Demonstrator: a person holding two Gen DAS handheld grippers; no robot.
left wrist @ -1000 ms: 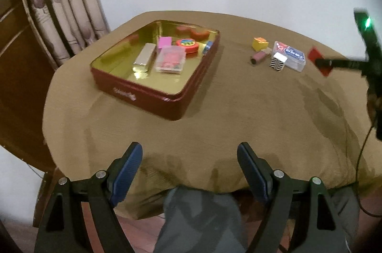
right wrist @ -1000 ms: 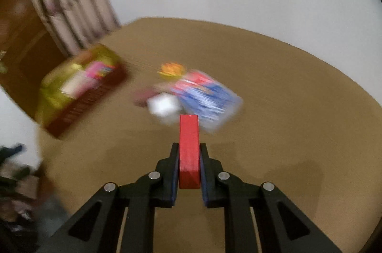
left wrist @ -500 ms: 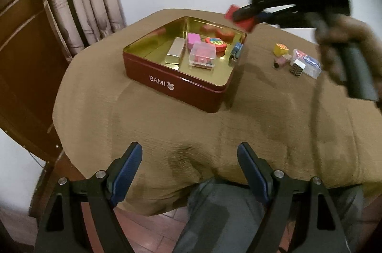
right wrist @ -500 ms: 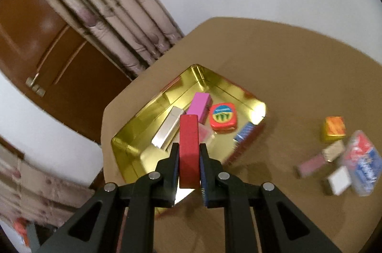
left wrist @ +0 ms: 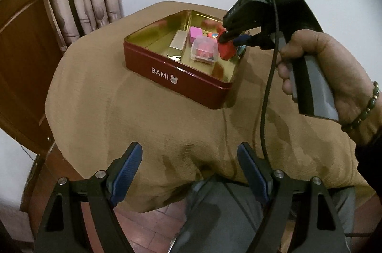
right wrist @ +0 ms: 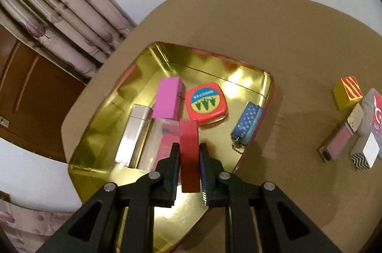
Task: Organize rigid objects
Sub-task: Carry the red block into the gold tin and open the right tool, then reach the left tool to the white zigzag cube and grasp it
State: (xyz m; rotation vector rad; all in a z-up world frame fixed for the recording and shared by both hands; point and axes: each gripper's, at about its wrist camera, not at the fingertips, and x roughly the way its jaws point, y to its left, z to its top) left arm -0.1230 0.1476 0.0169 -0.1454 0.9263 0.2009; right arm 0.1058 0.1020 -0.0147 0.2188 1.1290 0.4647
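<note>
Carried across within the last second, from above the loose pieces to above the open tin (left wrist: pixel 176 76): red block (left wrist: pixel 226 49), pinched in the right gripper (left wrist: pixel 226 39).

Left wrist view: shows that gripper, in a person's hand (left wrist: pixel 320 67), reaching in over the tin's right side. Holds the block clear of the gold floor, just beside the clear plastic box (left wrist: pixel 205 49), not yet set down. Left gripper (left wrist: pixel 189 167) low at the near edge of the bench (left wrist: pixel 143 114), fingers wide apart with nothing between them, barely shifted.

Right wrist view: looks down into the tin past the block, fingers closed on its flat faces but just starting to ease apart. Beyond the block: silver bar (right wrist: pixel 133 133), pink block (right wrist: pixel 168 98), red tape measure (right wrist: pixel 206 104), blue dotted keyring piece (right wrist: pixel 247 125). Out on the bench, well apart from the tin: yellow block (right wrist: pixel 347 95), pinkish tube (right wrist: pixel 335 144), zigzag-striped block (right wrist: pixel 365 154), clear card case (right wrist: pixel 374 110).

Judged from this: release step at hand, one more piece nearly filed, four left to fetch.
</note>
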